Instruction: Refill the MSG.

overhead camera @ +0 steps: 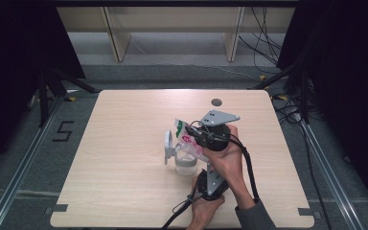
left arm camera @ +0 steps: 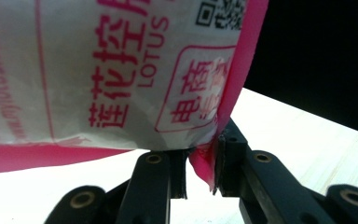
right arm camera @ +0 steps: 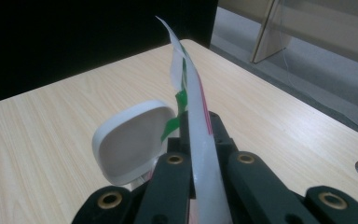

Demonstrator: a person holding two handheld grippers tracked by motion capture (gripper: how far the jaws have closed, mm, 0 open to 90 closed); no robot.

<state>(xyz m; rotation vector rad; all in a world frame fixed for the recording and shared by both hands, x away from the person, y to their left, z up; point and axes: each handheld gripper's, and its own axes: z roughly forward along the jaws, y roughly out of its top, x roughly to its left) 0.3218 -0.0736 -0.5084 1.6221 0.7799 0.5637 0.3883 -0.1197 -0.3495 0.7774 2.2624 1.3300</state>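
A white bag [overhead camera: 188, 138] with pink edges, red print and a green top strip hangs tilted over a clear container [overhead camera: 185, 164] near the middle of the table. The container's white flip lid [overhead camera: 168, 146] stands open to its left. My right gripper [overhead camera: 197, 139] is shut on the bag's upper part. In the right gripper view the bag [right arm camera: 196, 112] runs edge-on between the jaws, with the lid [right arm camera: 130, 144] behind it. My left gripper [overhead camera: 202, 172] points up from below. In the left gripper view its jaws pinch the bag's [left arm camera: 121, 70] lower pink corner.
The pale wooden table [overhead camera: 124, 167] has a round cable hole [overhead camera: 216, 102] near its far edge. Wooden shelf legs and loose cables lie on the floor beyond. Dark curtains and stand legs flank both sides. Both forearms come in at the bottom edge.
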